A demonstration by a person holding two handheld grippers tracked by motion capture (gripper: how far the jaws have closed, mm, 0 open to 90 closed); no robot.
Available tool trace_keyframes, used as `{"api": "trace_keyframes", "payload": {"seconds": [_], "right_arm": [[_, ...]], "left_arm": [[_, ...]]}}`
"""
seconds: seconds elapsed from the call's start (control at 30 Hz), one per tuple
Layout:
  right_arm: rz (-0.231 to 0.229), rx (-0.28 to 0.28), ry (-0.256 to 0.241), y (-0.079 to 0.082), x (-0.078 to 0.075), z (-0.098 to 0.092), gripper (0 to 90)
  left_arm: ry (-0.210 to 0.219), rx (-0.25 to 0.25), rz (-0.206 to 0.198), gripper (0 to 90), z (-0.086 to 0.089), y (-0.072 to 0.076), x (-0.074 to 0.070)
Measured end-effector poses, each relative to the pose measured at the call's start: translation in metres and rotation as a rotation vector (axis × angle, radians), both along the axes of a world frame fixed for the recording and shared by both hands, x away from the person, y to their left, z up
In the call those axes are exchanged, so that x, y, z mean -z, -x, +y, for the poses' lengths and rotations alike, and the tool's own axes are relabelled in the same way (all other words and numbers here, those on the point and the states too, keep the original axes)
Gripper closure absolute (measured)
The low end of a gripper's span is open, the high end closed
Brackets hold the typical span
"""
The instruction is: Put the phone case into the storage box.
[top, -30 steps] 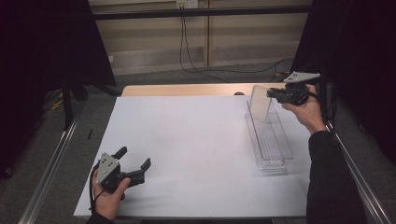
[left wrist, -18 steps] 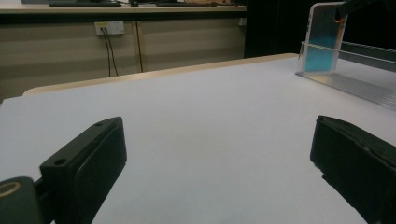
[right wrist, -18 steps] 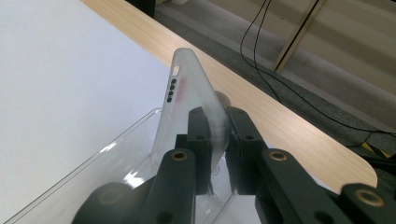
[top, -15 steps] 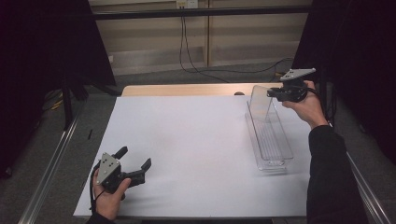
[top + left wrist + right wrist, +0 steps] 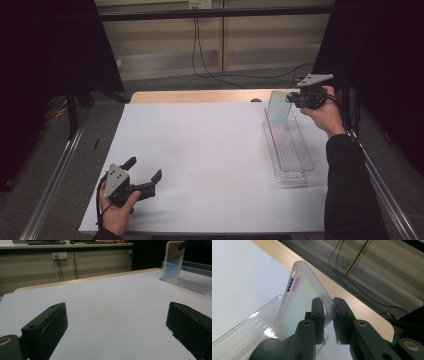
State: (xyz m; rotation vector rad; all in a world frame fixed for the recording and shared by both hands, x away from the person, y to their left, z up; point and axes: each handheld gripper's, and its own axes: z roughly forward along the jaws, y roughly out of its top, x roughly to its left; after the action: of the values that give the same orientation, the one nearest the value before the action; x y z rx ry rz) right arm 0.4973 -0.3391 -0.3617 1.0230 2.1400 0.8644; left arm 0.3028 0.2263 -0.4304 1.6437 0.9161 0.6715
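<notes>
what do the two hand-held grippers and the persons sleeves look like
Both are black with two blocky jaws. The left hand-held gripper carries a grey three-cornered plate with small dark holes and trails a black cable; the right hand-held gripper carries the same kind of plate. Brass-coloured rings mark its jaw pivots. The right sleeve is dark.

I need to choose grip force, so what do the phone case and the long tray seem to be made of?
The phone case, pinched at its edge by the right gripper, looks like frosted, translucent soft plastic, perhaps silicone or TPU: matte, milky rim with a faint iridescent tint. The tray looks like clear, rigid, glossy plastic, possibly acrylic: see-through walls, sharp reflections, ribbed bottom.
</notes>
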Motion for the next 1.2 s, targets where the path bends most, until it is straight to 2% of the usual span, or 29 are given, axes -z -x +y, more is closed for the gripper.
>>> {"api": "trace_keyframes", "payload": {"seconds": [0.27,0.53,0.73,0.9,1.03,1.1,1.2], "right_arm": [[-0.02,0.01,0.036,-0.003,0.003,0.004,78.1],[-0.019,0.002,0.019,-0.002,0.002,0.005,78.6],[0.032,-0.034,-0.012,0.004,-0.004,0.001,80.1],[0.098,-0.053,-0.038,0.01,-0.009,-0.001,80.4],[0.121,-0.053,-0.028,0.01,-0.011,0.001,80.4],[0.149,-0.052,-0.039,0.009,-0.011,0.001,80.3],[0.153,-0.057,-0.024,0.009,-0.011,0.002,80.8]], "left_arm": [[-0.003,-0.001,-0.004,3.7,0.0,0.0,0.0],[-0.01,-0.001,-0.005,3.7,0.0,0.0,0.0],[-0.013,0.0,-0.007,3.7,-0.001,0.0,0.0],[-0.012,0.001,-0.006,3.7,-0.002,0.0,0.0],[-0.014,0.003,-0.007,3.7,-0.002,0.0,0.0],[-0.015,0.002,-0.006,3.8,-0.002,0.0,0.0],[-0.017,0.003,-0.005,3.8,-0.001,-0.001,0.0]]}}
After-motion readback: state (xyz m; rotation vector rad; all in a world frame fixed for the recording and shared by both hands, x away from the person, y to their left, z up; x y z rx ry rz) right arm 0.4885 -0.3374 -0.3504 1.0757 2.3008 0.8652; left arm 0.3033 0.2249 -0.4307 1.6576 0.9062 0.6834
